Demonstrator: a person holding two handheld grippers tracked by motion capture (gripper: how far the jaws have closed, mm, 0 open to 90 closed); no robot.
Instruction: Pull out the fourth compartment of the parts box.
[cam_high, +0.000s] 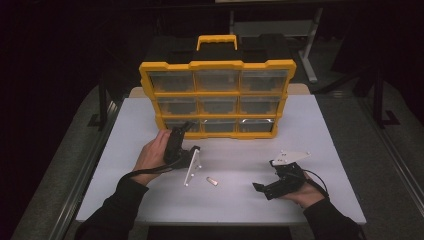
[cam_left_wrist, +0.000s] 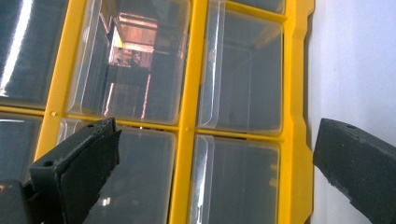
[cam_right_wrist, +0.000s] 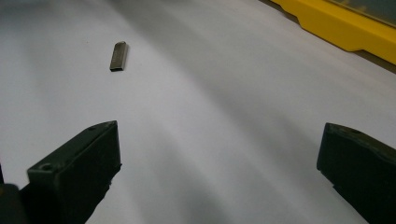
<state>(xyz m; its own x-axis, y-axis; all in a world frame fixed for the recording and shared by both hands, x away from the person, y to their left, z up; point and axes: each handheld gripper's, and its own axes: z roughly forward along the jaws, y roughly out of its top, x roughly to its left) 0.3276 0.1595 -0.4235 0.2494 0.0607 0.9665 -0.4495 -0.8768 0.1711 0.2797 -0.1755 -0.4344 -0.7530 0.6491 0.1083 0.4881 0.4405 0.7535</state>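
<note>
Left gripper (cam_high: 184, 127), jaws spread wide, points at the lower-left drawers of the yellow organizer (cam_high: 217, 98). Right gripper (cam_high: 261, 187), jaws likewise apart and empty, rests near right. Small metal clip (cam_high: 212, 181) lies on the white table (cam_high: 325, 150) between them.

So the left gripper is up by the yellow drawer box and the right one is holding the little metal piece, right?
Not quite. The right gripper holds nothing: the right gripper view shows its jaws open, with the little metal piece lying apart on the table. The left gripper is by the yellow drawer box.
</note>
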